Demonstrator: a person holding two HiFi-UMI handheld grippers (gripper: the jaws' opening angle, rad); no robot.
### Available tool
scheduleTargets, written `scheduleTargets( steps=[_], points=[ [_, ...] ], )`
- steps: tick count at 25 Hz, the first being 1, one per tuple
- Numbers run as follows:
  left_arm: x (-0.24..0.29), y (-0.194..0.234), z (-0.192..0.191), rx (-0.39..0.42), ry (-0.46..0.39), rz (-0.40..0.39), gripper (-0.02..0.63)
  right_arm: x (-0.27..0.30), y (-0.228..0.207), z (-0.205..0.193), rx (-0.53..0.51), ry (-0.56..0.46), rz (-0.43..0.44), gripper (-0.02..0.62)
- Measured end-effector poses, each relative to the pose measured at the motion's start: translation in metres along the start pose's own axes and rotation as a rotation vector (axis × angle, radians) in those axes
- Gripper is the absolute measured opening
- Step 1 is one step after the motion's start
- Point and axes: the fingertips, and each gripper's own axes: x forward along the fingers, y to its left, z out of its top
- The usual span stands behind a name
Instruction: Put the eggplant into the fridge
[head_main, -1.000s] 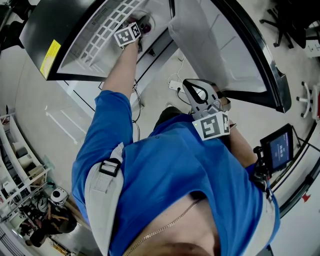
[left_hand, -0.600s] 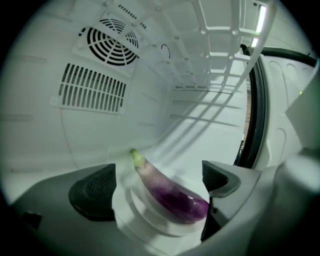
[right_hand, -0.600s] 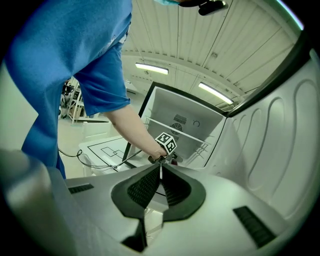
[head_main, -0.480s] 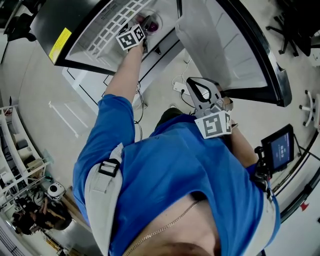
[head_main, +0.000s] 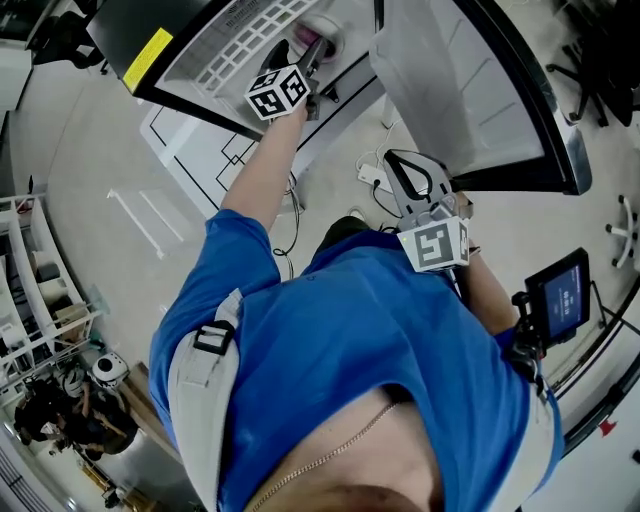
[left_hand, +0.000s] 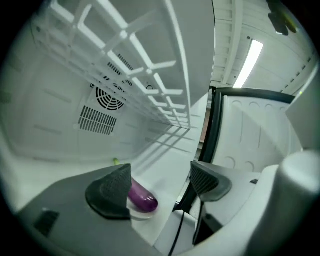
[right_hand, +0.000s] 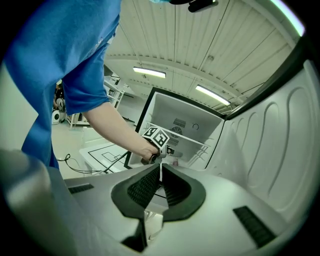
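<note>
1. The fridge (left_hand: 55, 145) stands open, and its door (left_hand: 260, 130) is swung out to the side of the opening.
2. The eggplant (left_hand: 143, 199) lies on the fridge's white floor, under the wire shelf (left_hand: 150, 65) and in front of the round fan vent (left_hand: 109, 97) on the back wall.
3. The left gripper (left_hand: 160, 182) is at the mouth of the fridge. Its jaws are apart and closing, with nothing pressed between the pads. The eggplant rests beyond them, partly hidden behind the left-hand pad.
4. The right gripper (right_hand: 159, 185) hangs outside the fridge, facing its opening. Its jaws are closed together and hold nothing.
5. In the head view, the person's left arm (head_main: 262, 170) stretches out to the fridge.
</note>
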Motion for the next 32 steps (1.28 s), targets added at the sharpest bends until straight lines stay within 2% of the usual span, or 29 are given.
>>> scheduleTargets(
  steps=[7,11,18,20,25,32],
  points=[
    [-0.042,-0.046,0.013,-0.048,-0.076,-0.131,0.249,0.001,0.008,0.002,0.011,-0.001,-0.017,0.017],
    [-0.064,-0.064,0.013,-0.067,-0.085,-0.191,0.173,0.001,0.011,-0.001,0.048,0.022,-0.045,0.017],
    [-0.103,-0.085,0.004,-0.096,-0.091,-0.224,0.029,-0.001,0.017,-0.008,0.075,0.046,-0.063,0.018],
    [-0.117,-0.090,0.001,-0.100,-0.093,-0.219,0.009,-0.004,0.017,-0.006,0.061,0.025,-0.057,0.018],
    [-0.150,-0.112,0.000,-0.118,-0.117,-0.200,0.009,-0.021,0.017,-0.005,0.048,-0.011,-0.019,0.018],
    [-0.196,-0.161,-0.001,-0.122,-0.170,-0.171,0.009,-0.062,0.011,-0.013,0.082,-0.063,-0.003,0.017]
  ],
)
